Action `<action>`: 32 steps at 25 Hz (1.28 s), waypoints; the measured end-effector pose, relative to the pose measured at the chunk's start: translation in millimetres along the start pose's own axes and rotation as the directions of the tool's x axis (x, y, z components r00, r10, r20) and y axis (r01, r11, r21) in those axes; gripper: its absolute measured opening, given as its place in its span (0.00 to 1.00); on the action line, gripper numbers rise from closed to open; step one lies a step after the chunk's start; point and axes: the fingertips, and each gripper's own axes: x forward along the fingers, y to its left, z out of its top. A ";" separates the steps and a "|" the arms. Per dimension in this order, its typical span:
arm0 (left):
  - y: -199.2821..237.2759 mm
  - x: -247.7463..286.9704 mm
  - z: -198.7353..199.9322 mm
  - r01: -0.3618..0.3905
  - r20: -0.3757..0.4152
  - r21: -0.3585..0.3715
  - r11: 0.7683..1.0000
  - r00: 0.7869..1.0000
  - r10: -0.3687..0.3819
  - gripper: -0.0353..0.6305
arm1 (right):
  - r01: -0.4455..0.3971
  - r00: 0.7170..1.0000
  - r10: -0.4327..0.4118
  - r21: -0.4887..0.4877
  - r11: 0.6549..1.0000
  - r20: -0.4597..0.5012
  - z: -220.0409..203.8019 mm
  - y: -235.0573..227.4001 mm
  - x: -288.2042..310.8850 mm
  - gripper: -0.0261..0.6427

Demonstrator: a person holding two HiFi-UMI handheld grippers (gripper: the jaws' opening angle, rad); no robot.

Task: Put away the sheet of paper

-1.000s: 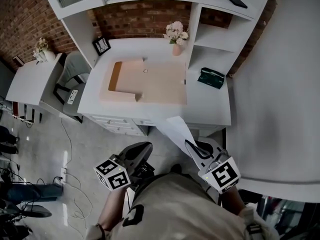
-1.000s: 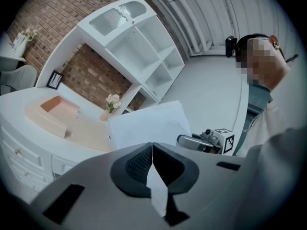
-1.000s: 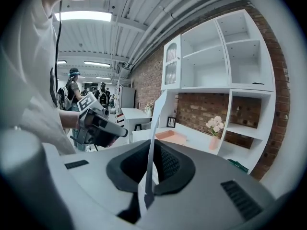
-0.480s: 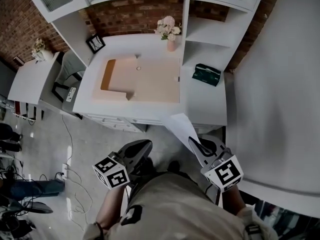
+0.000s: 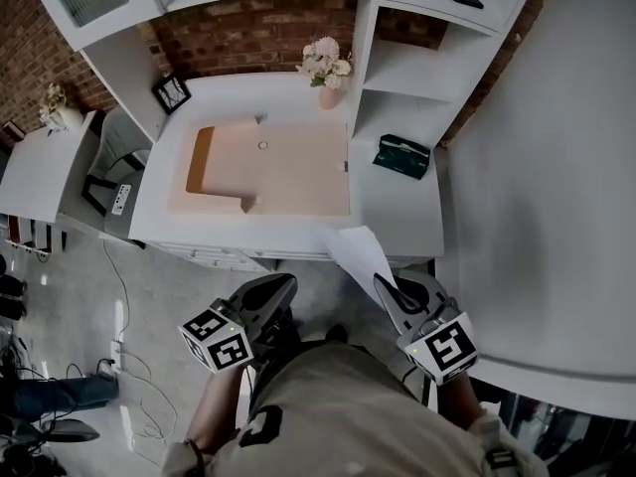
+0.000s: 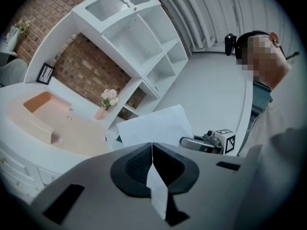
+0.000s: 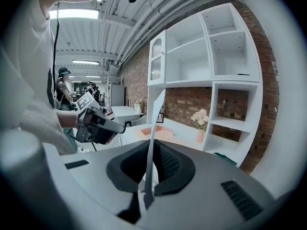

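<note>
Tray point(image 5: 268, 172) on the desk point(image 5: 397, 217), flower vase point(image 5: 326, 95) behind it, box point(image 5: 401, 155) to its right, frame point(image 5: 171, 93) back left.

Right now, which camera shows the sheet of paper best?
Left gripper view: the sheet of paper faces it broadly. Head view shows it foreshortened; right gripper view sees only its edge between the jaws.

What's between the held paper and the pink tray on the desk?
Nothing visible. The right gripper is shut on the sheet by the front edge of the desk, whose top between sheet and tray is bare. The vase stands behind the tray, the green box off to the right.
</note>
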 end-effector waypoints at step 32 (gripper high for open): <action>147.1 -100.1 90.5 -0.025 0.145 -0.020 0.999 0.989 0.028 0.08 | 0.016 1.000 -0.013 -0.164 0.986 0.020 95.4 56.4 143.5 0.08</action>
